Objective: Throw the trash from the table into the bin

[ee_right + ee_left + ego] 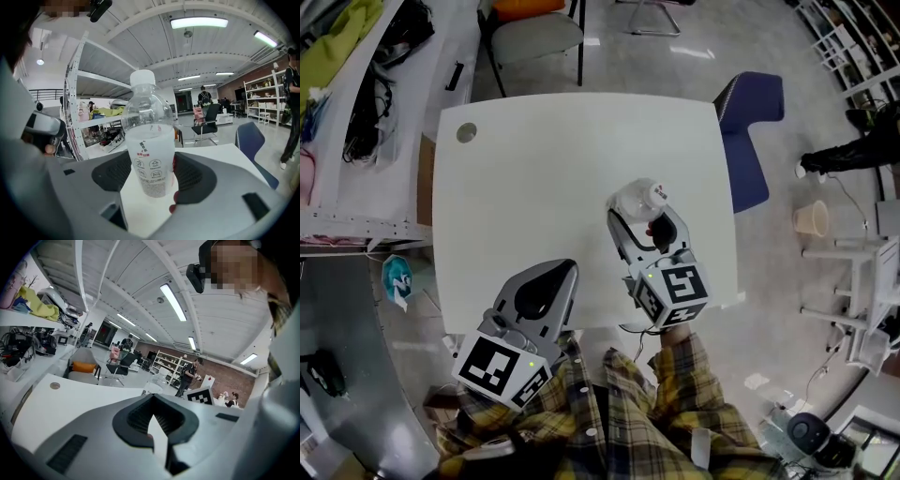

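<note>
A clear plastic bottle [636,201] with a white cap and a printed label stands upright between the pads of my right gripper [645,218], which is shut on it. In the right gripper view the bottle [150,140] fills the middle, its base a little above the white table [220,157], with my right gripper [152,177] clamping its lower half. My left gripper [553,281] hovers at the front edge of the table [534,178]. It is shut and holds nothing. Only a thin wedge of table shows behind the closed left gripper [152,414].
A blue chair [750,122] stands at the table's right corner and a grey chair [534,37] at its far side. A cluttered shelf [356,103] runs along the left. On the floor to the right sits a tan cup-like container [813,218].
</note>
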Tool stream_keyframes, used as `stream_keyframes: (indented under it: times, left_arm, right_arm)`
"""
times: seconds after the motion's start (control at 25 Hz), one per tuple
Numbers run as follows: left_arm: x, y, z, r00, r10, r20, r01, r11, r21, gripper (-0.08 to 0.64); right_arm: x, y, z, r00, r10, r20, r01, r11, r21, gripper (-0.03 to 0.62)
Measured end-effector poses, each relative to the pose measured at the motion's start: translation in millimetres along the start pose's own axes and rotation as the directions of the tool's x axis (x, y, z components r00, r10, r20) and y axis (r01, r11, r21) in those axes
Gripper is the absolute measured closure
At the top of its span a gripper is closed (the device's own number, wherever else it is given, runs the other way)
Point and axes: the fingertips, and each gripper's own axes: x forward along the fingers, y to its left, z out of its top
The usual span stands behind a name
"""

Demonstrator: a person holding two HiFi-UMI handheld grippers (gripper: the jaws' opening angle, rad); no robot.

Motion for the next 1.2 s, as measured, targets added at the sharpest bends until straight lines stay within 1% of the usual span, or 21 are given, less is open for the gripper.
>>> stream_keyframes:
  times: [0.16, 0.28, 0.36, 0.6, 0.8, 0.96, 1.08, 1.2]
  left_arm:
    - [-5.1, -11.9, 6.2, 0.999, -0.055, 0.002, 0.055, 0.998, 0.027, 0.552]
    - [-5.1, -22.3, 9.0, 0.993, -0.115, -0.008, 0.115, 0.992, 0.053, 0.552]
    - [-3.9, -30.1, 8.7, 0.99, -0.142, -0.014, 0.143, 0.988, 0.064, 0.552]
    - [6.4, -63.3, 4.3, 0.971, -0.234, -0.043, 0.237, 0.967, 0.093, 0.552]
    - [21.5, -107.2, -5.5, 0.949, -0.307, -0.073, 0.313, 0.944, 0.106, 0.552]
    - [31.3, -153.4, -23.8, 0.927, -0.36, -0.101, 0.37, 0.923, 0.108, 0.552]
    - [36.2, -188.3, -40.7, 0.918, -0.378, -0.118, 0.389, 0.916, 0.096, 0.552]
    - [40.0, -217.9, -56.7, 0.917, -0.38, -0.123, 0.392, 0.916, 0.089, 0.552]
  right_arm:
    - [-19.2, 3.7, 11.3, 0.999, -0.043, 0.022, 0.043, 0.999, 0.004, 0.311]
    - [-38.5, 3.2, 17.4, 0.994, -0.093, 0.048, 0.093, 0.996, 0.012, 0.311]
    - [-51.0, 2.1, 21.3, 0.991, -0.113, 0.067, 0.112, 0.994, 0.013, 0.311]
    - [-96.8, -8.3, 27.9, 0.976, -0.194, 0.095, 0.191, 0.981, 0.042, 0.311]
    - [-145.2, -26.8, 22.2, 0.963, -0.251, 0.099, 0.246, 0.967, 0.062, 0.311]
    - [-201.1, -48.0, 11.7, 0.943, -0.319, 0.094, 0.311, 0.946, 0.088, 0.311]
    - [-246.5, -63.7, 0.7, 0.933, -0.351, 0.081, 0.343, 0.934, 0.098, 0.311]
    - [-285.5, -78.4, -11.7, 0.925, -0.374, 0.061, 0.367, 0.925, 0.102, 0.311]
